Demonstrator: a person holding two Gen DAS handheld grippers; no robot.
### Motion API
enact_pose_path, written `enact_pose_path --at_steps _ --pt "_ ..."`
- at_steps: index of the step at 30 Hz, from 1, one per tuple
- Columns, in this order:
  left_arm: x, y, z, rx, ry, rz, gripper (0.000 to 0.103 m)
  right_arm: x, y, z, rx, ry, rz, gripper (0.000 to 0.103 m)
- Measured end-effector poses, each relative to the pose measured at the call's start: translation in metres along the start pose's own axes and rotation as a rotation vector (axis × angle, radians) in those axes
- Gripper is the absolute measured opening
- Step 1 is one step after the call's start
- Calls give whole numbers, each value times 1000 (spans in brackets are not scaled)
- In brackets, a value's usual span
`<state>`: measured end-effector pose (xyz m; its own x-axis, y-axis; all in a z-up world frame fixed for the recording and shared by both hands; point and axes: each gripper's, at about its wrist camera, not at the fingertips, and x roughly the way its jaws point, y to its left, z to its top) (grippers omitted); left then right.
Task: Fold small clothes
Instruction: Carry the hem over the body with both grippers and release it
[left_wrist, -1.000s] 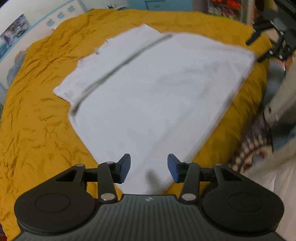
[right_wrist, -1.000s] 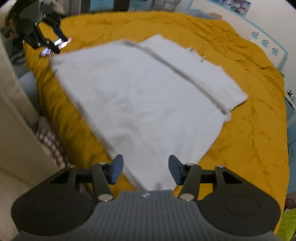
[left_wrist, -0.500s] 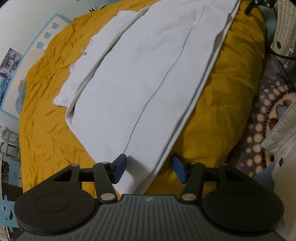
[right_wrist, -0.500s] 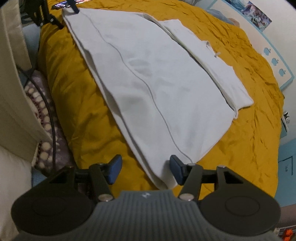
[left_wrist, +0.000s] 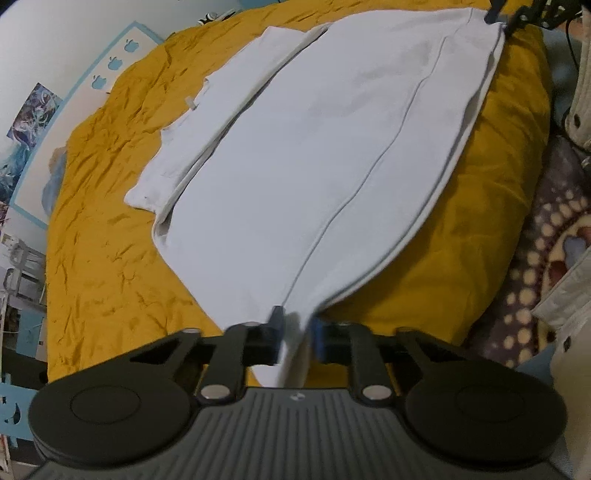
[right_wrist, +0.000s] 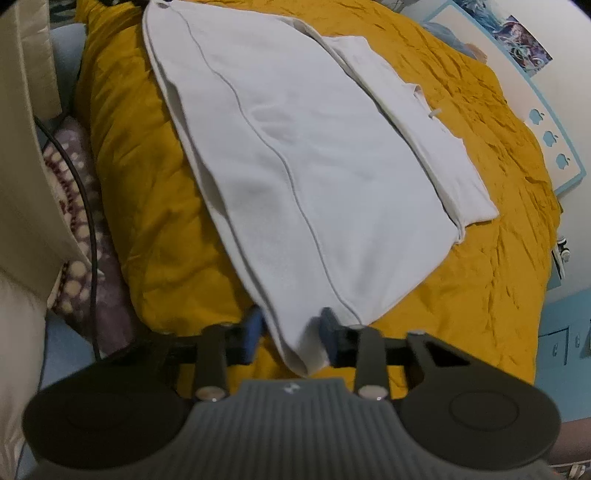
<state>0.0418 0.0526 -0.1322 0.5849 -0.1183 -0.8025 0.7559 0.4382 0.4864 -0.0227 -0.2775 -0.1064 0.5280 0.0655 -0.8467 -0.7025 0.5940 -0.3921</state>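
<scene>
A white garment (left_wrist: 317, 155), smooth cotton with a thin grey seam line down its length, lies flat on a crinkled mustard-yellow bedspread (left_wrist: 103, 258), reaching from 6 o'clock to 12 o'clock in both views. A narrower folded panel lies along its far side. The left gripper (left_wrist: 295, 332) is closing, its blue pads pinching 1 near corner of the cloth. The right gripper (right_wrist: 290, 334) is closing on the other near corner, fabric bunched between its pads. Only the right view shows a black cable (right_wrist: 85, 206) at 9 o'clock over a dotted purple blanket (right_wrist: 74, 162). The left view shows apple stickers (left_wrist: 110, 62) at 10 o'clock
</scene>
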Motion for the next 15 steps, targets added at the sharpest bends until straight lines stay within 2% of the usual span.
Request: enact_pose_path --at_steps 2,8,12,15 --pt "-7 3 3 -1 -17 4 5 -6 -1 1 -7 -8 -3 1" --pt "-35 46 15 -143 -103 21 4 -36 -20 11 18 -77 -51 0" --pt "-49 80 32 -249 -150 44 4 -60 -50 27 65 -151 -118 0" --pt "-56 109 49 -296 -187 91 4 -75 -78 45 84 -194 -173 0"
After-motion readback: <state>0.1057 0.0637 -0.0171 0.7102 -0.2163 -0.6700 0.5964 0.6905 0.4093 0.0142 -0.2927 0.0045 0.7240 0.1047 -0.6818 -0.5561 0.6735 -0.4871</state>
